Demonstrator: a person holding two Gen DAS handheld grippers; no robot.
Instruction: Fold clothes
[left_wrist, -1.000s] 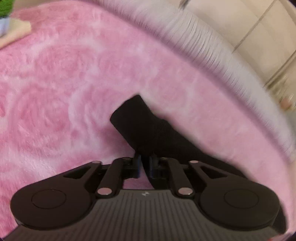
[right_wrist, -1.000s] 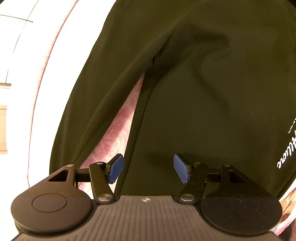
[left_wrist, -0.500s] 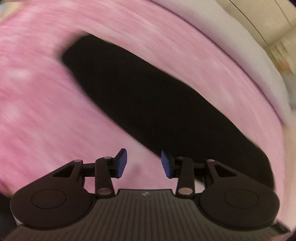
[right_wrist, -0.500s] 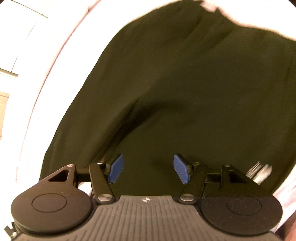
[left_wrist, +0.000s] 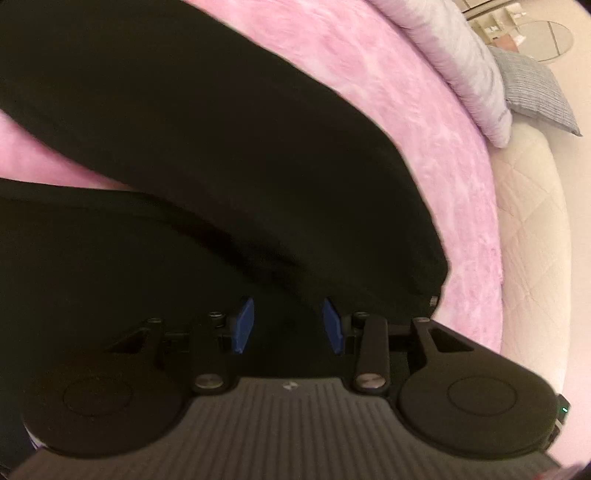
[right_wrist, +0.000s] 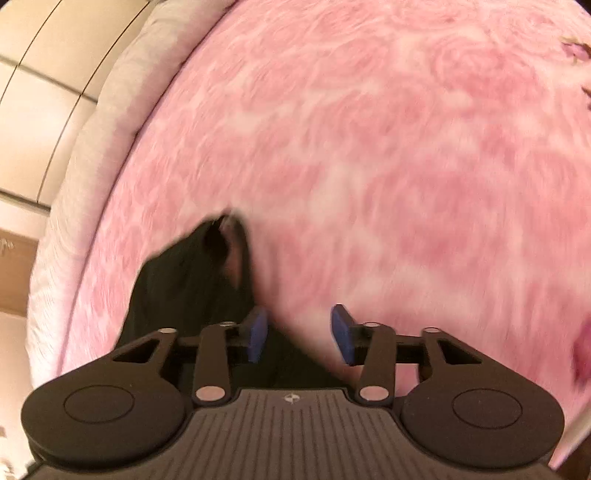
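left claw (left_wrist: 288, 325) released garment (left_wrist: 221, 147) | right claw (right_wrist: 299, 334) narrowing, seemingly empty

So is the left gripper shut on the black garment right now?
No, open. The left gripper hangs over the black garment, blue pads apart, nothing pinched.

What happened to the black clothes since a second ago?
The left gripper let go of the black garment; its jaws have been opening and now stand apart above the cloth. The right gripper swung off the garment toward its edge, jaws closing a little, pinching nothing. The pink blanket still covers the bed.
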